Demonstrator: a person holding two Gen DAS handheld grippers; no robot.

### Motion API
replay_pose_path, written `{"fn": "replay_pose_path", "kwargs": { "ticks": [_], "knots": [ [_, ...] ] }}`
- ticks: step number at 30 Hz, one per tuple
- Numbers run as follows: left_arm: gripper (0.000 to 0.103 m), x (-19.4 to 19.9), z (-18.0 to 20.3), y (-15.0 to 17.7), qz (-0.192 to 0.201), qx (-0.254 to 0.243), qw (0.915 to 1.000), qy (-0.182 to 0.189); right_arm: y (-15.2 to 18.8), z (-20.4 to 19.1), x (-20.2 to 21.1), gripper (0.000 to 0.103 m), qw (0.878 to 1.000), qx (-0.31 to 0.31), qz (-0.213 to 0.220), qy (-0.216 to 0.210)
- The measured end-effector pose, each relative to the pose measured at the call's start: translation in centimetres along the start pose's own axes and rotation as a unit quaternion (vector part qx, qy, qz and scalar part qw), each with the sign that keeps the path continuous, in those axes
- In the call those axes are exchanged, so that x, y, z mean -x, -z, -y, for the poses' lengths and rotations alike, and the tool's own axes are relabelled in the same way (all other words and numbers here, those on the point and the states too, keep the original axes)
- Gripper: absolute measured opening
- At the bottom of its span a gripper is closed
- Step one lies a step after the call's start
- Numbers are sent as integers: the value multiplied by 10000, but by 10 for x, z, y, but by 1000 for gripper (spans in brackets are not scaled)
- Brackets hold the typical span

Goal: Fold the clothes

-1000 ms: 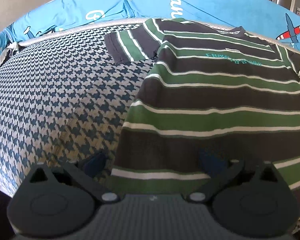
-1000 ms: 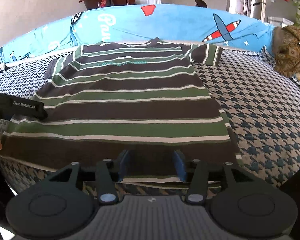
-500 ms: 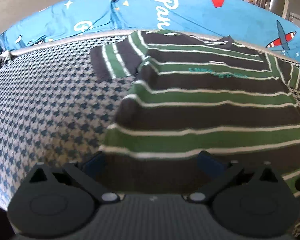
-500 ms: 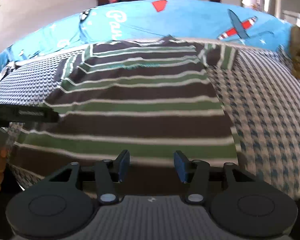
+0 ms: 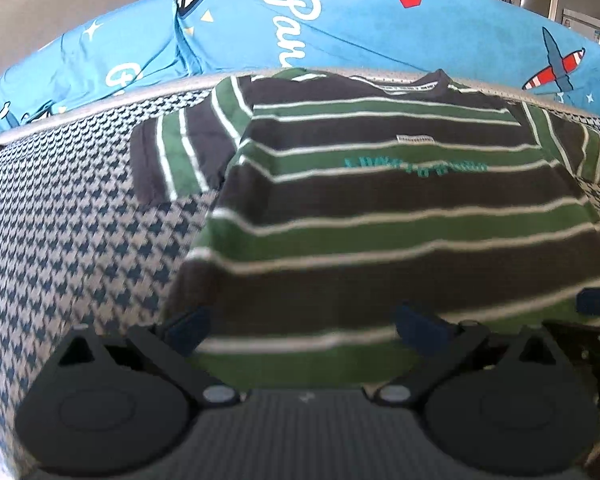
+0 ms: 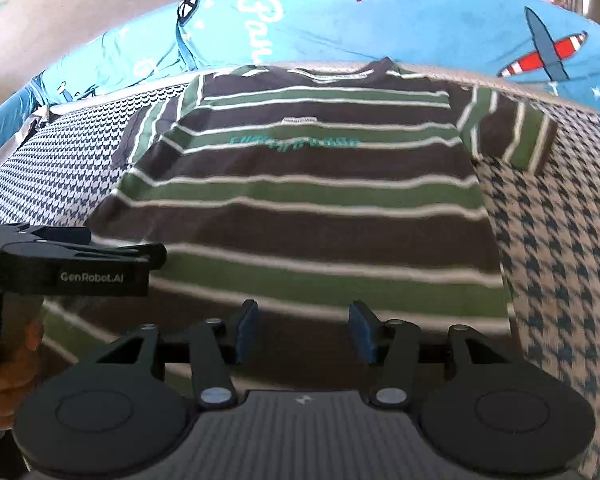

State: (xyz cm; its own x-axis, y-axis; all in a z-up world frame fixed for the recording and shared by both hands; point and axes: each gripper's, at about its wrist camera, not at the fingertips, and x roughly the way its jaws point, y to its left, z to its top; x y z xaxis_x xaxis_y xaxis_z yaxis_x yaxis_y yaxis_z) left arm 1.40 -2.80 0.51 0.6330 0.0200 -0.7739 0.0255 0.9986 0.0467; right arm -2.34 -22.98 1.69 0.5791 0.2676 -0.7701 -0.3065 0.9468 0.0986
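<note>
A short-sleeved T-shirt [image 5: 380,200] [image 6: 300,220] with dark, green and white stripes lies spread flat, front up, collar at the far side. My left gripper [image 5: 302,326] hovers over its near left corner with the fingers wide apart and only cloth showing beneath. My right gripper [image 6: 304,332] is over the near right part of the hem, its blue pads [image 6: 246,332] about half apart, open with nothing pinched. In the left wrist view one right fingertip [image 5: 598,302] shows at the right edge. The left gripper's body [image 6: 100,260] is visible to the left in the right wrist view.
The shirt rests on a bed cover [image 5: 80,240] [image 6: 560,260] in a blue-and-white houndstooth print. A long blue cushion [image 5: 380,28] printed with planes and lettering runs along the far edge. A hand [image 6: 4,376] holds the left gripper at the lower left.
Both grippers have moved forward over the shirt, which now fills more of each view. The left one has shifted right. The two grippers stand closer together; their jaws look unchanged.
</note>
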Motion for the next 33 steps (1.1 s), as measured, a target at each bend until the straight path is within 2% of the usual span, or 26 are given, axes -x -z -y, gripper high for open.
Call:
{"fn": "replay_pose_path", "kwargs": {
  "ticks": [4, 8, 10, 12, 15, 18, 21, 25, 28, 33],
  "knots": [
    [103, -16, 0, -15, 16, -34, 10000, -77, -18, 3, -16, 51, 9996, 250, 86, 67],
    [103, -31, -1, -24, -20, -96, 9999, -70, -30, 14, -31, 51, 9998, 112, 68, 114],
    [103, -36, -3, -26, -23, -93, 9999, -65, -35, 16, -35, 56, 9999, 124, 84, 86],
    [103, -40, -10, -27, -33, -5, 10000, -21, -37, 17, -38, 59, 9996, 225, 50, 168],
    [103, -43, -23, -32, -33, 147, 9998, -146, -36, 19, -40, 59, 9982, 497, 46, 333],
    [103, -46, -31, -36, -52, 169, 9997, -191, -34, 28, -38, 58, 9979, 561, 61, 309],
    [103, -49, -39, -38, -125, 217, 9994, -223, -33, 36, -38, 60, 9965, 628, 61, 549],
    [103, -53, -53, -43, -307, 451, 9983, -218, -33, 54, -35, 60, 9977, 444, 33, 504],
    [103, -53, -51, -46, -316, 237, 9986, -347, -33, 57, -34, 60, 9979, 444, 26, 479],
    [103, -47, -47, -53, -273, 218, 9983, -457, -38, 60, -33, 60, 9987, 333, -12, 387]
  ]
}}
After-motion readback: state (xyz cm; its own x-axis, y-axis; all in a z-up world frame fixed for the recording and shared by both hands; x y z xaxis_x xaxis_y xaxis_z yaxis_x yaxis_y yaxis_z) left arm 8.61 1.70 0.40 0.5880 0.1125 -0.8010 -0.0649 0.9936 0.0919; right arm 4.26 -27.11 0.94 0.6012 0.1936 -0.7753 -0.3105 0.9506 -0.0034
